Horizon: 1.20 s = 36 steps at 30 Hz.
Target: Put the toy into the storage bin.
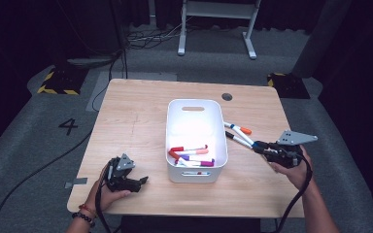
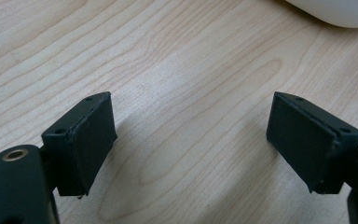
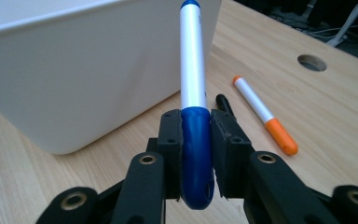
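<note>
My right gripper (image 1: 261,146) (image 3: 196,122) is shut on the blue cap of a blue marker (image 1: 245,136) (image 3: 192,70). The marker's white barrel points away from the jaws toward the white bin (image 1: 194,106) (image 3: 74,84). It is held off the table, just right of the bin. An orange-capped marker (image 1: 244,129) (image 3: 265,115) and a black marker (image 1: 232,137) (image 3: 223,101) lie on the wood beside it. Several markers (image 1: 192,156) lie inside the bin. My left gripper (image 1: 143,180) (image 2: 191,135) rests open on bare wood left of the bin, nothing between its pads.
The wooden table (image 1: 136,121) has a round cable hole (image 1: 227,96) (image 3: 312,62) behind the bin. A corner of the bin (image 2: 335,11) lies ahead of the left gripper. A white desk frame (image 1: 216,24) stands on the floor beyond.
</note>
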Each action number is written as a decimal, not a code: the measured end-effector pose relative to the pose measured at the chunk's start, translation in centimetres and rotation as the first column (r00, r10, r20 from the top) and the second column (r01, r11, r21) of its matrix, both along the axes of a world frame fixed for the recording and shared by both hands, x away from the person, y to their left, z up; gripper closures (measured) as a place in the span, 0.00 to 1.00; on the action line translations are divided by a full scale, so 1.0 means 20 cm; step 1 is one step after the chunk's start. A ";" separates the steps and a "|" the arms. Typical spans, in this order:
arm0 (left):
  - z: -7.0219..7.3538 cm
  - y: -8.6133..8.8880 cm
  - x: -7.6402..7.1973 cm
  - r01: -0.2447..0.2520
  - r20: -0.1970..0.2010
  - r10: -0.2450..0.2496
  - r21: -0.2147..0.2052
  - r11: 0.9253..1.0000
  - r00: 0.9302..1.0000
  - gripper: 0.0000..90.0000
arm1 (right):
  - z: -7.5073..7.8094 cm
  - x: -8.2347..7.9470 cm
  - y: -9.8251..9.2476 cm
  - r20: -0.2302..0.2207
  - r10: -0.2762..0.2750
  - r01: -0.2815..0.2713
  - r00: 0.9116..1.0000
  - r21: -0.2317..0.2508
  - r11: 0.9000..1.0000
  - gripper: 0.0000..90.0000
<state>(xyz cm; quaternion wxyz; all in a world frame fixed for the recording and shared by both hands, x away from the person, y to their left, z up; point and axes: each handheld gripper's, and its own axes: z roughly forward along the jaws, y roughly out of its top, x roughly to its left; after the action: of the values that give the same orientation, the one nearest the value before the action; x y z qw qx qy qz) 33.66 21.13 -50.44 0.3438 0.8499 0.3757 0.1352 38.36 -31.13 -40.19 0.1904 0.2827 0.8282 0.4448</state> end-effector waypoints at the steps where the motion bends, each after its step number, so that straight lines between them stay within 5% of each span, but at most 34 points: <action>1: 0.00 0.00 0.00 0.000 0.000 0.000 0.000 1.000 1.000 0.17 | 0.02 0.00 0.00 0.006 0.002 -0.002 1.000 0.008 1.000 0.83; 12: 0.00 0.00 0.00 0.000 0.000 0.000 0.000 1.000 1.000 0.17 | 0.21 0.00 0.10 0.074 0.064 -0.063 0.995 -0.007 0.998 0.83; 22: 0.00 0.00 0.00 0.000 0.000 0.000 0.000 1.000 1.000 0.17 | 0.31 0.00 0.28 0.069 0.148 -0.147 0.987 -0.019 0.989 0.83; 30: 0.00 0.00 0.00 0.003 0.004 -0.003 0.006 1.000 1.000 0.17 | 0.38 -0.02 0.48 0.008 0.293 -0.291 0.956 -0.082 0.953 0.83; 36: 0.00 0.00 0.00 0.002 0.001 -0.002 0.003 1.000 1.000 0.17 | 0.35 0.00 0.66 -0.069 0.370 -0.377 0.926 -0.175 0.910 0.83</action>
<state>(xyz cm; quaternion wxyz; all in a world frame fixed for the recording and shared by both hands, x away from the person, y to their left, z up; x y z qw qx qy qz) 33.68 21.13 -50.43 0.3427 0.8507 0.3746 0.1362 38.31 -17.86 -33.22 0.1130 0.1079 0.9079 0.3890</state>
